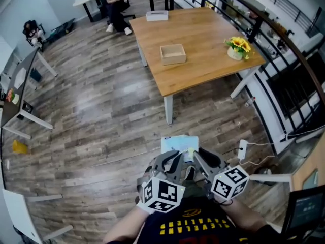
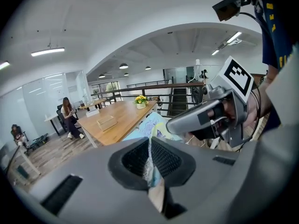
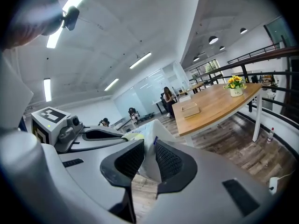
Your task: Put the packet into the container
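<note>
I hold a pale blue and white packet (image 1: 179, 144) low in front of me, over the wood floor, between both grippers. My left gripper (image 1: 176, 160) is shut on the packet's edge (image 2: 149, 125), which is pinched flat between its pads. My right gripper (image 1: 197, 159) stands partly open, its jaws a little apart, with the packet's film (image 3: 148, 139) loose between them. The container, a small open wooden box (image 1: 173, 54), sits on the wooden table well ahead of me; it also shows as a box (image 2: 106, 122) in the left gripper view and a box (image 3: 189, 108) in the right gripper view.
The wooden table (image 1: 203, 39) also carries a pot of yellow flowers (image 1: 237, 47) and a white box (image 1: 157, 16). A person sits on a chair (image 1: 116, 4) beyond it. A dark railing (image 1: 284, 39) runs along the right. A white power strip (image 1: 242, 149) lies on the floor.
</note>
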`<state>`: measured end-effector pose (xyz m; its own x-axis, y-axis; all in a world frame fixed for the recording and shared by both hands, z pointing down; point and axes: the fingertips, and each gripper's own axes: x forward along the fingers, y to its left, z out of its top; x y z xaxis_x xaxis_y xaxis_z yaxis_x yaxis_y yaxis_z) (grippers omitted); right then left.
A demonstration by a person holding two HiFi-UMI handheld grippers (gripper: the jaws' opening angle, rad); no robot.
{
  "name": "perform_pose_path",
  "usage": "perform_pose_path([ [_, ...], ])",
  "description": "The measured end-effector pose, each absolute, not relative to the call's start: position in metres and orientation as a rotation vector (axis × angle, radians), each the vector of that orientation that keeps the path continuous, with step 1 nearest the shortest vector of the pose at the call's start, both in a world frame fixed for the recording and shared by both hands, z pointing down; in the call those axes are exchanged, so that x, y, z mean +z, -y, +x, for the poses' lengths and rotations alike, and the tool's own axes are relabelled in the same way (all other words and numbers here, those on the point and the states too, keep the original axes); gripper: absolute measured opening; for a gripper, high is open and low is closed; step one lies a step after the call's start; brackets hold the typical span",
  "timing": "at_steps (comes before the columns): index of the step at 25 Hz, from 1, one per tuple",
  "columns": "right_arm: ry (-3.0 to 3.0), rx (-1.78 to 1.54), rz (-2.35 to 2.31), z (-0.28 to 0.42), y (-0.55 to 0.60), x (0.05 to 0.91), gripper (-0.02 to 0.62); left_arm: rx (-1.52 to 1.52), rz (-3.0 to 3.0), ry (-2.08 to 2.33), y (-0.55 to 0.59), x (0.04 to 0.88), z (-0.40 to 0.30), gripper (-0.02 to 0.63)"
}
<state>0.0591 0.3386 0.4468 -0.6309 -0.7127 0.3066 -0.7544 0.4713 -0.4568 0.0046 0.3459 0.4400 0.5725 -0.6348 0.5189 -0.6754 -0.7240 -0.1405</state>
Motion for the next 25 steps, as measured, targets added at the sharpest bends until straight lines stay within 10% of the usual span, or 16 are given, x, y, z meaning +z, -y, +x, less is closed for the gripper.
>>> perform_pose_path([
  [25, 2.778, 0.991, 1.165, 0.100, -0.226, 0.423, 0.014, 0.565, 2.440, 1.207, -0.231, 0.457, 0.033, 0.098],
])
